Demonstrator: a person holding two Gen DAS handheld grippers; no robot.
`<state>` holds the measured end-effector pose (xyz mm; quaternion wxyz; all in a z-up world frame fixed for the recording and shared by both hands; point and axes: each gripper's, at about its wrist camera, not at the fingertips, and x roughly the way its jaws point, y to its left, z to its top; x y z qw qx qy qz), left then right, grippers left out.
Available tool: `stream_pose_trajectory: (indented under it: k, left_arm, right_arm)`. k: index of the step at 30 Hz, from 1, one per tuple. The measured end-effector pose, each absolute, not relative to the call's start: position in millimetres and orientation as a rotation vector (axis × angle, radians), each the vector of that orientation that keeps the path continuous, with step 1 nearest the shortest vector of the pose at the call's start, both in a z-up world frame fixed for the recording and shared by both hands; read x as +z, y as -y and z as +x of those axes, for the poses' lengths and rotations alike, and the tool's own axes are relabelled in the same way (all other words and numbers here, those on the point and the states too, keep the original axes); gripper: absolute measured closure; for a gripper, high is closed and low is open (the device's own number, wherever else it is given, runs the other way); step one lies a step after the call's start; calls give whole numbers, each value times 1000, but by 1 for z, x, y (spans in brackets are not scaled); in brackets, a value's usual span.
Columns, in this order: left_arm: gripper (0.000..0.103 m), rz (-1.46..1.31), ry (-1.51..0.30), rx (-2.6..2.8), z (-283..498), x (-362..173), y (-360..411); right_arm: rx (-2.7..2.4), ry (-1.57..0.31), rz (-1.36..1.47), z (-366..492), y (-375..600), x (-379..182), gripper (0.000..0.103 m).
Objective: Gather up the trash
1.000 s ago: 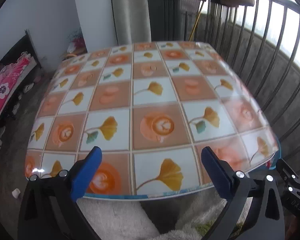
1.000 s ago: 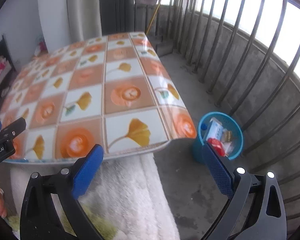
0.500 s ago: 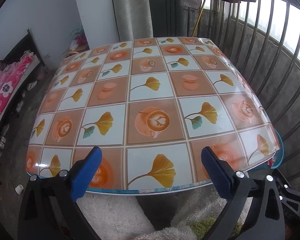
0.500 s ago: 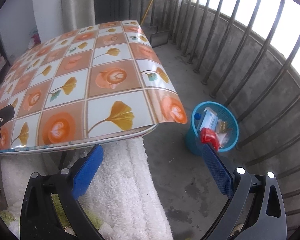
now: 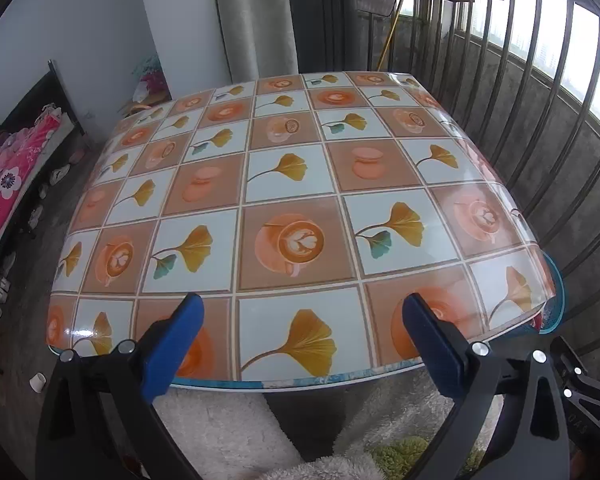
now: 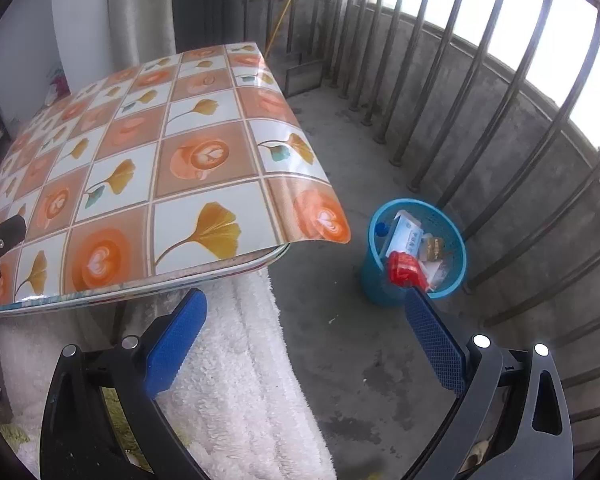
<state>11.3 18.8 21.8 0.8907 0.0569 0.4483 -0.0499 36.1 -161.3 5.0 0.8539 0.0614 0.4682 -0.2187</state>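
Observation:
A blue mesh waste basket (image 6: 374,276) stands on the concrete floor right of the table. It holds a red wrapper (image 6: 405,268), a white carton (image 6: 407,236), a small gold packet (image 6: 434,246) and a blue cap. Its rim (image 5: 558,300) peeks out past the table's right corner in the left wrist view. My right gripper (image 6: 304,326) is open and empty, above the floor near the basket. My left gripper (image 5: 300,328) is open and empty, over the table's near edge. The table (image 5: 300,184) has a leaf-and-coffee patterned cloth and bears no trash.
A white fluffy rug (image 6: 236,360) lies under the table's near side. Metal railing bars (image 6: 480,92) and a low concrete wall run along the right. A pink bedspread (image 5: 4,184) and small items on the floor lie far left. A grey pillar (image 5: 256,20) stands behind the table.
Both grippers have drawn back and risen a little. The right view has swung right, so the basket sits nearer its centre. Both stay open.

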Motion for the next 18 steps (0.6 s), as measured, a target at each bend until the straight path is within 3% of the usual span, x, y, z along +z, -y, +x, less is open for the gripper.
stream_pose_trajectory:
  k: [18]
  left_arm:
    - [6, 93, -919, -151, 3, 29, -11]
  right_arm:
    - [-469, -964, 130, 30, 166, 12, 8]
